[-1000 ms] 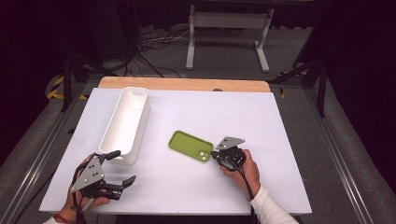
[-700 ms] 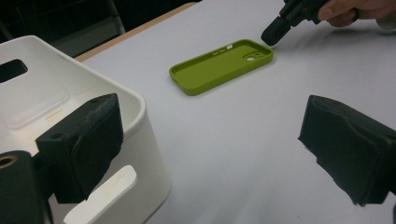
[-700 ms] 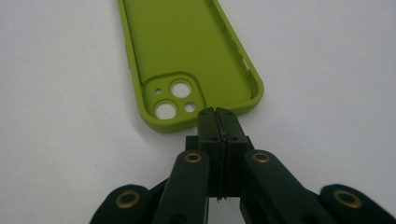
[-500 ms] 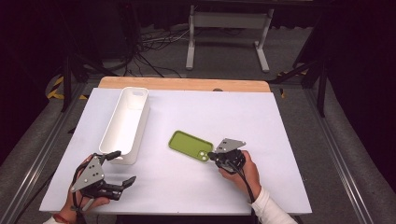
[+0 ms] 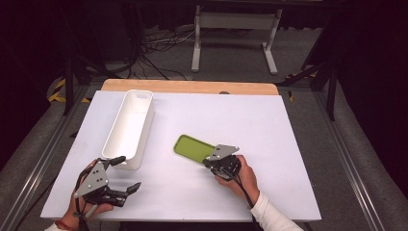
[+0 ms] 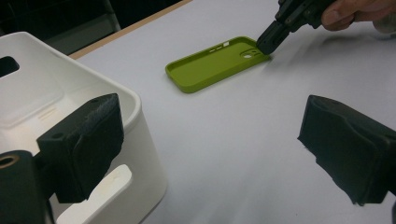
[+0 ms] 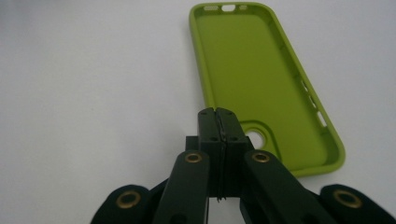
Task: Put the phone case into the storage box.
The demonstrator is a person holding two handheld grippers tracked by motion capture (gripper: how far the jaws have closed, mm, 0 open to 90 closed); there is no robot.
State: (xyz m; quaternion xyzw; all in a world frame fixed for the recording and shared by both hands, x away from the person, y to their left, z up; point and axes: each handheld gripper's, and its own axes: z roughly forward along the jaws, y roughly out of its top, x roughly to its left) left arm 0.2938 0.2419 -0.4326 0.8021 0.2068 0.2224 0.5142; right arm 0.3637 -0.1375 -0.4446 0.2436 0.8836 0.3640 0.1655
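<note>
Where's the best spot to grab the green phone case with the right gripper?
Grip a long side wall of the phone case, coming from above with one jaw inside the cavity and one outside. It lies flat, open side up, so its thin raised rim is the only part that stands clear of the table. The right gripper is shut at the camera-hole end; it would probably need to open first.

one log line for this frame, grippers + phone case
left gripper: open, near white bin | right gripper: shut, tips at green phone case camera-hole end | case: flat on table, open side up

Black grippers (image 5: 208, 161), brass screws, grey triangular plates; white sleeve (image 5: 269, 216), possibly knit.
</note>
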